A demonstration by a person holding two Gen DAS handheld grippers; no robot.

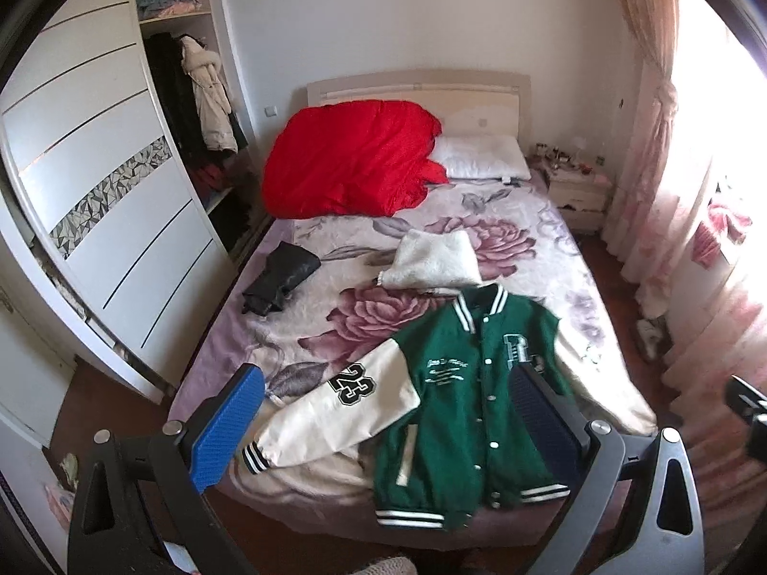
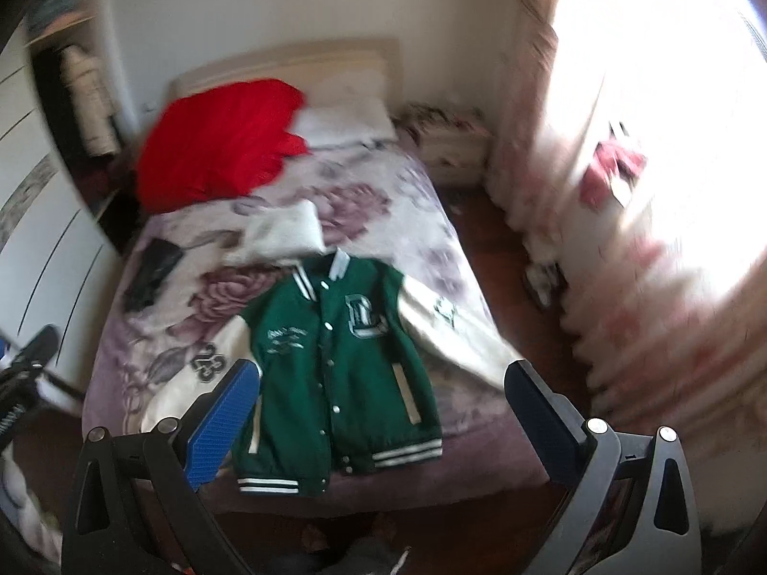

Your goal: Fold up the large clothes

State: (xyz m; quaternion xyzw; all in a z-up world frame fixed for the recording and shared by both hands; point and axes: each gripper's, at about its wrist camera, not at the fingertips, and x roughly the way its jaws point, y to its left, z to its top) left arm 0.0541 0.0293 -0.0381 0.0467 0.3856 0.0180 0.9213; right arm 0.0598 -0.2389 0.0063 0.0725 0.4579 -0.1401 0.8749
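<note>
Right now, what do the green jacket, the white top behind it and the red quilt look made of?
Jacket: matte, felt-like green body, smoother cream sleeves, possibly faux leather, ribbed striped knit trim. White top: fluffy pile, likely fleece or sherpa. Red quilt: puffy with a slight sheen, probably a synthetic or satin shell.

Green varsity jacket (image 2: 335, 359) spread flat on the floral bed (image 2: 431, 220), front up, snapped shut.

Seen between the wide-apart blue pads of the right hand-held gripper (image 2: 383, 412) (gripping nothing). Cream sleeves angled outward; hem near the foot edge. Beyond it: white fleece garment (image 2: 283, 230), black item (image 2: 153, 273), red quilt (image 2: 225, 143), pillow (image 2: 345, 120).
</note>
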